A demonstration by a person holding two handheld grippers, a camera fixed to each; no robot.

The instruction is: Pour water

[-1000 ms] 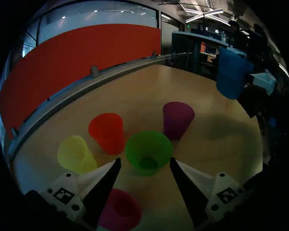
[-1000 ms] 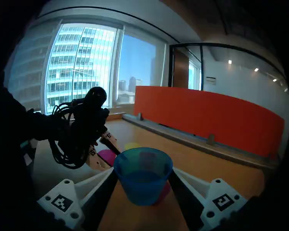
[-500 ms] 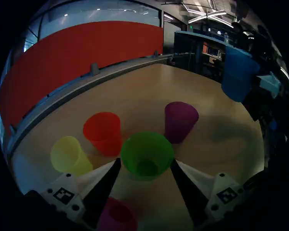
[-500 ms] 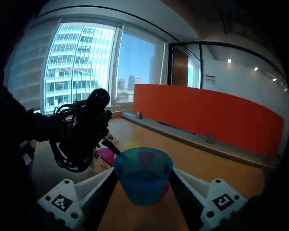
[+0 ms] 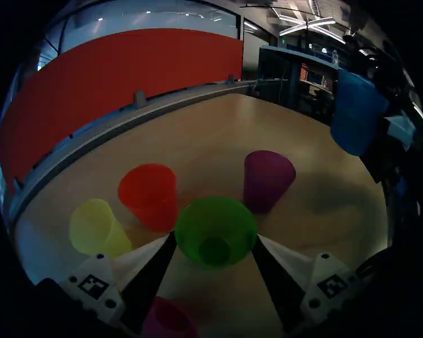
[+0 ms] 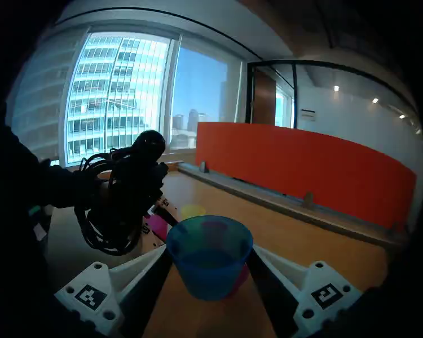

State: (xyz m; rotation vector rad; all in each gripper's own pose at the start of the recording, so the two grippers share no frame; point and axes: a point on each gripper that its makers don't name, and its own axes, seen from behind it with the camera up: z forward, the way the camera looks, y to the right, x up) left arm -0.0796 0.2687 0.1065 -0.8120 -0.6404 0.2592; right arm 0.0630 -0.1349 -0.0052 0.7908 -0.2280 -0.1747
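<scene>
A green cup [image 5: 215, 231] stands upright on the wooden table [image 5: 211, 129], right between the fingertips of my left gripper [image 5: 212, 239], which is open with a finger on either side of the rim. My right gripper [image 6: 208, 252] is shut on a blue cup [image 6: 210, 256] with water in it, held upright in the air. That blue cup [image 5: 355, 115] hangs at the far right in the left gripper view. In the right gripper view a dark-sleeved hand [image 6: 118, 197] holds the left gripper to the left of the blue cup.
Around the green cup stand a red cup [image 5: 149, 194], a yellow cup [image 5: 96, 228] and a purple cup [image 5: 266, 179]. A pink cup [image 5: 166, 321] sits under the left finger. An orange partition [image 5: 127, 67] runs along the table's far edge.
My left gripper has moved forward, so the green cup now sits between its fingertips. In the left gripper view the blue cup has drifted slightly right. The right gripper's hold is unchanged.
</scene>
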